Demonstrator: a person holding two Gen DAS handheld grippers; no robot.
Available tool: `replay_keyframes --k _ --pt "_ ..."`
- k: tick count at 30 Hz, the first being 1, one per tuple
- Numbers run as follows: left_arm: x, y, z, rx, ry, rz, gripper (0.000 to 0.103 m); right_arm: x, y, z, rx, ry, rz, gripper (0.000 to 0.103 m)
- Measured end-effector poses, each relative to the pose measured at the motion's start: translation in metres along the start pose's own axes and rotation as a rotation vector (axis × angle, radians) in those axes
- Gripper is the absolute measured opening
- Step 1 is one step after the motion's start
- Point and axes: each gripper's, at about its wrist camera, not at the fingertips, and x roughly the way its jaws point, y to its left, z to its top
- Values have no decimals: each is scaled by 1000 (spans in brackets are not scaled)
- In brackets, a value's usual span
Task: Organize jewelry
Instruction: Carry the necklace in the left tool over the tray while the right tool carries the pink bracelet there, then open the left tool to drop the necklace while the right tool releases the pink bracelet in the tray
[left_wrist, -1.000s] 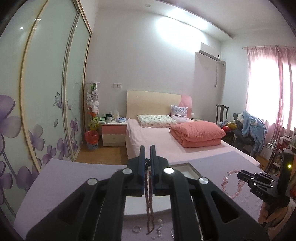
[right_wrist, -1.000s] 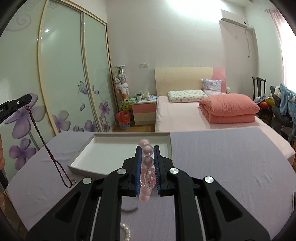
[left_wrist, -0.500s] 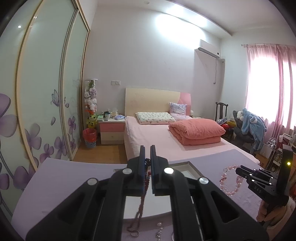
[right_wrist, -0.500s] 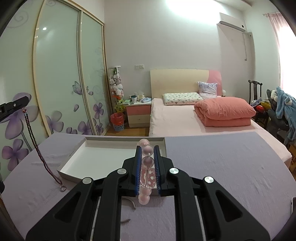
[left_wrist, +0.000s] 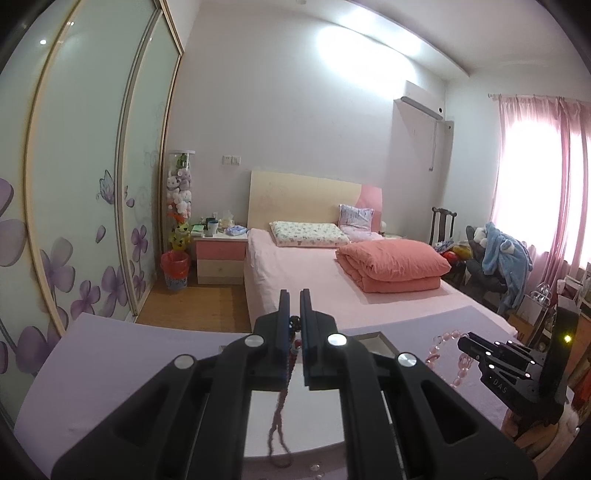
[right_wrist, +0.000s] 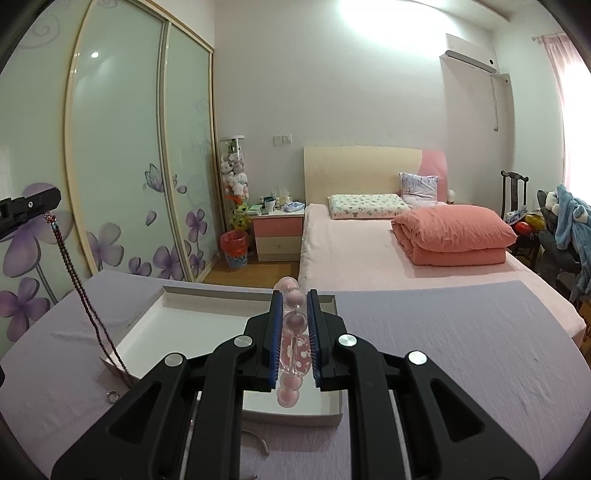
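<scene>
Jewelry is hanging from both grippers at this moment, and none of it is lying in the tray (right_wrist: 155, 321) as far as I can see. With the left gripper (left_wrist: 294, 308) I am pinching the top of a dark red beaded necklace (left_wrist: 280, 402), its jaws nearly together on the strand; the doubled strand is hanging straight down, and in the right wrist view its lower loop is dangling at the tray's near left wall, though I cannot tell whether it is touching. With the right gripper (right_wrist: 294, 306) I am clamping a pink bead bracelet (right_wrist: 291, 347), the jaws closed onto the beads, and holding it above the near right part of the white tray. The tray is sitting on a table covered with a lilac cloth (right_wrist: 461, 350), and the visible part of its floor is looking bare. A small silver ring (right_wrist: 110, 396) is lying on the cloth just beside the tray's near left corner, a thin curved metal piece (right_wrist: 260, 441) is lying on the cloth in front of the tray, and a few tiny pale beads (left_wrist: 314, 468) are showing at the bottom of the left wrist view. I am judging the task as early: both held pieces are waiting to be lowered in, and the loose items are yet to be collected.
</scene>
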Motion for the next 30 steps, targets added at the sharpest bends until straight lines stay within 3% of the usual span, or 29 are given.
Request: replay_keyframes --k 10,19,30 --pt "36 1 -7 -14 20 10 6 23 0 -5 11 30 -3 14" --pt "33 4 18 -39 -91 16 6 28 1 -2 16 11 13 14" --pt "83 7 -22 -6 44 26 6 50 7 -12 2 66 21 14"
